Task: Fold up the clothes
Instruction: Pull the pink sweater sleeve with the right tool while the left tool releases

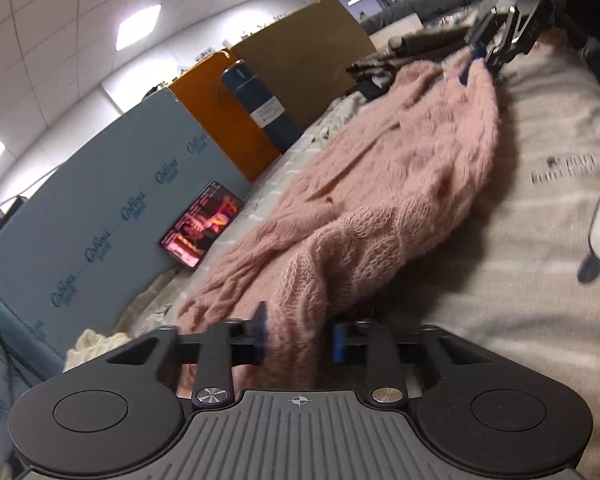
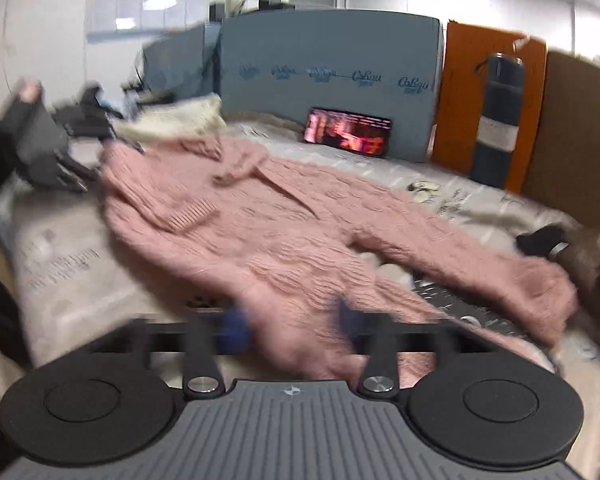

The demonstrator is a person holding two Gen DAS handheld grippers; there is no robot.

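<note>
While the pink knitted sweater (image 2: 260, 220) is lying spread across the patterned sheet (image 1: 540, 240) of the bed, both tongs are holding onto it at opposite ends. The left tongs (image 1: 300, 336) are pinching a bunched fold of the sweater's near end between their blue pads (image 1: 340, 340), the knit rising up between the fingers. The right tongs (image 2: 292, 328) are gripping the other end of the garment, with pink wool filling the gap between the fingers, though this view is blurring. From the left wrist view, the right tongs are showing at the far right, clamped on the sweater's far edge. One sleeve (image 2: 480, 256) is trailing out to the right. Beyond the sweater, a lit phone (image 2: 348, 132) is leaning against a blue board (image 2: 332, 52), and a dark bottle (image 2: 498, 120) is standing to its right.
</note>
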